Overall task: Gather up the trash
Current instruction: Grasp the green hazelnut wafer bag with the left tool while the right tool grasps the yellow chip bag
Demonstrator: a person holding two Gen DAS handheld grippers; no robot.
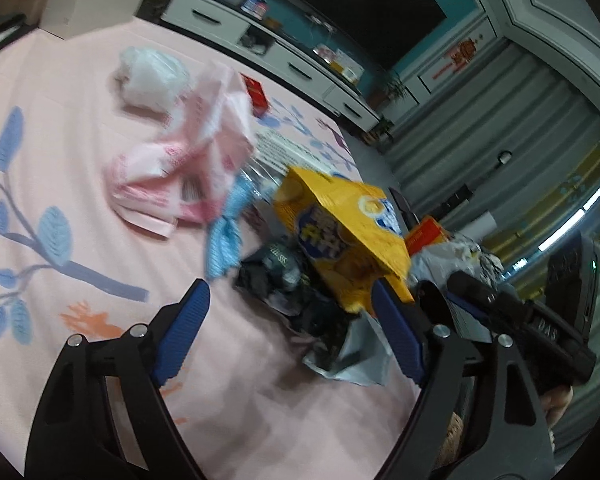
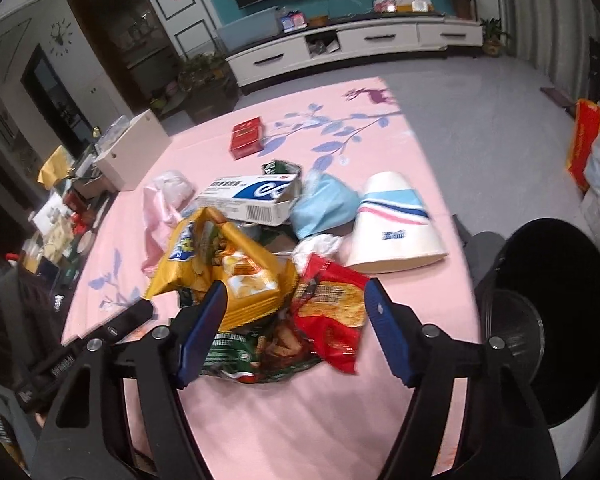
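— Left wrist view?
— The left claw [image 1: 290,308] stood released over the yellow snack bag [image 1: 342,236] in the trash heap on the pink bench [image 1: 80,160].
— Right wrist view?
— The right claw [image 2: 296,316] stood released above the red wrapper [image 2: 332,312]; the black bin [image 2: 556,292] stood beside the bench, contents unclear.

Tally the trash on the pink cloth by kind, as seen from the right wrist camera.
Snack bags: 3 (yellow, red, green)
Cardboard boxes: 2 (white-blue, red)
Paper cups: 1
Face masks: 1
Pink plastic bags: 1
Total: 8
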